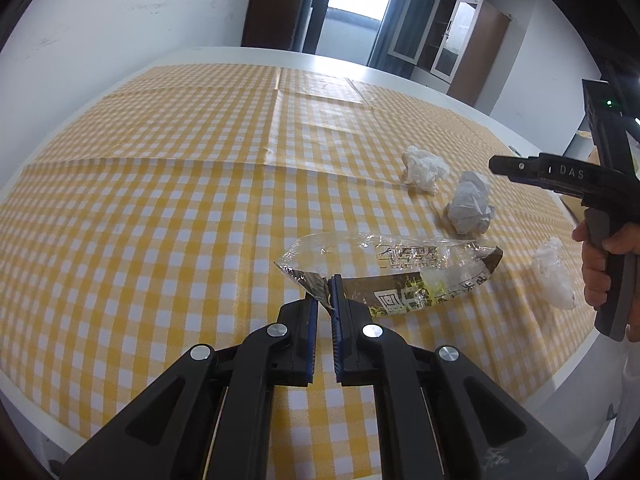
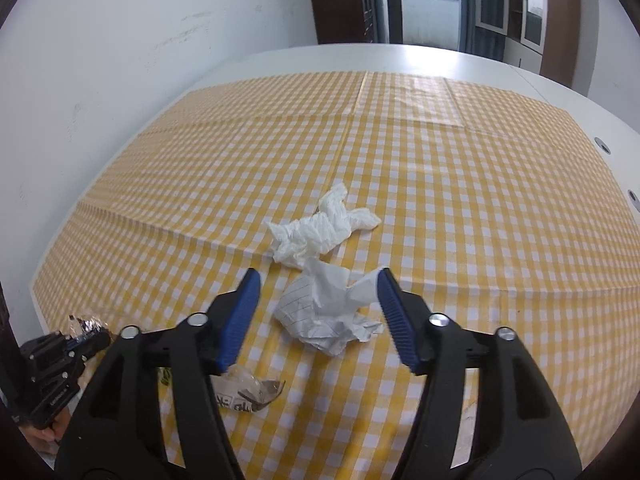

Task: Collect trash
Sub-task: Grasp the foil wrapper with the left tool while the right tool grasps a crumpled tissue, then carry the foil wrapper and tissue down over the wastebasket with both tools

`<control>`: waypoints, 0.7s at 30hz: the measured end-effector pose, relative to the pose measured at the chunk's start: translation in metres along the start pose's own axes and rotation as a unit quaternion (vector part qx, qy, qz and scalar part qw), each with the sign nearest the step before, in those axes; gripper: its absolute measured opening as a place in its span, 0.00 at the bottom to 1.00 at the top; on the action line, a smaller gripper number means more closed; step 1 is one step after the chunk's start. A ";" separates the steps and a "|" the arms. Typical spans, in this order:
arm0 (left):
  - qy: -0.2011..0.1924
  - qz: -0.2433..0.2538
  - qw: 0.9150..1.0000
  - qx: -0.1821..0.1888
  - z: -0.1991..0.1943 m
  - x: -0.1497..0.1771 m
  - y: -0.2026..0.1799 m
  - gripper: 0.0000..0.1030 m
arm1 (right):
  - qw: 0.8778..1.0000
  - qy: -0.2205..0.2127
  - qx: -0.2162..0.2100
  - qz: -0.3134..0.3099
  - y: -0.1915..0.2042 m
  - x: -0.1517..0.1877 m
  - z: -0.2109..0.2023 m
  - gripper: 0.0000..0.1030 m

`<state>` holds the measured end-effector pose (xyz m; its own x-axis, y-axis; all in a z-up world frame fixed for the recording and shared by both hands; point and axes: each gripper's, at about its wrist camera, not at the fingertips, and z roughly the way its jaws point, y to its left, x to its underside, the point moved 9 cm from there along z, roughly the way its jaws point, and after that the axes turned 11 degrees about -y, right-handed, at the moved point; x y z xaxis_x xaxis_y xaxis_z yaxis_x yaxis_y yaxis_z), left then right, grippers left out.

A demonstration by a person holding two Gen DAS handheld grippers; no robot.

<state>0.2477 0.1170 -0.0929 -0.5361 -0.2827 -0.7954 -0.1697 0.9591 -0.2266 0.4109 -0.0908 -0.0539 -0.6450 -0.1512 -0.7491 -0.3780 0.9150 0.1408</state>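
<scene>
Your left hand-held gripper (image 1: pixel 325 294) pinches the clear snack wrapper (image 1: pixel 394 276) at its near corner; keep that pinch firm while lifting. Your right hand-held gripper (image 2: pixel 318 280) stands spread around the lined paper ball (image 2: pixel 330 314) on the tabletop (image 2: pixel 480 200); lower, then close squarely. The crumpled tissue (image 2: pixel 320 232) lies just beyond.

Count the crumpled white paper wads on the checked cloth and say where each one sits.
3. One wad lies farthest back, a second just beyond the wrapper's right end, a third near the cloth's right edge beside the hand. Others may be out of view.
</scene>
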 end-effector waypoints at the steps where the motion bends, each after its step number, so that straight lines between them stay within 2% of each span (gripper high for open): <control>1: 0.000 -0.001 1.000 0.000 0.000 0.001 0.001 0.05 | 1.000 0.003 0.006 -0.004 0.001 0.002 0.003 0.60; 3: 0.001 -0.003 1.000 0.000 -0.002 0.004 0.003 0.05 | 1.000 0.008 0.022 -0.010 0.000 0.005 0.010 0.61; 8: 0.007 0.001 1.000 0.005 -0.007 0.015 0.001 0.05 | 0.999 0.038 0.031 -0.015 0.002 0.022 0.028 0.60; 10: 0.008 0.005 1.000 0.005 -0.008 0.017 0.000 0.05 | 0.998 0.048 0.037 -0.018 0.004 0.027 0.034 0.54; 11: 0.008 0.004 1.000 0.005 -0.009 0.018 0.000 0.05 | 0.998 0.053 0.037 -0.015 0.004 0.029 0.037 0.45; 12: 0.008 0.002 1.000 0.006 -0.009 0.019 0.000 0.05 | 0.998 0.056 0.038 -0.015 0.005 0.032 0.039 0.42; 15: 0.008 -0.007 1.000 0.010 -0.014 0.024 0.002 0.05 | 0.998 0.046 0.045 -0.028 0.008 0.033 0.036 0.32; 21: -0.001 -0.006 1.000 0.009 -0.032 0.027 0.003 0.05 | 0.999 0.007 0.036 -0.017 0.010 0.026 0.008 0.30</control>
<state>0.2069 0.1121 -0.0969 -0.5319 -0.2950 -0.7938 -0.1621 0.9555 -0.2465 0.3957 -0.0830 -0.0771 -0.6425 -0.1879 -0.7429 -0.3513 0.9338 0.0676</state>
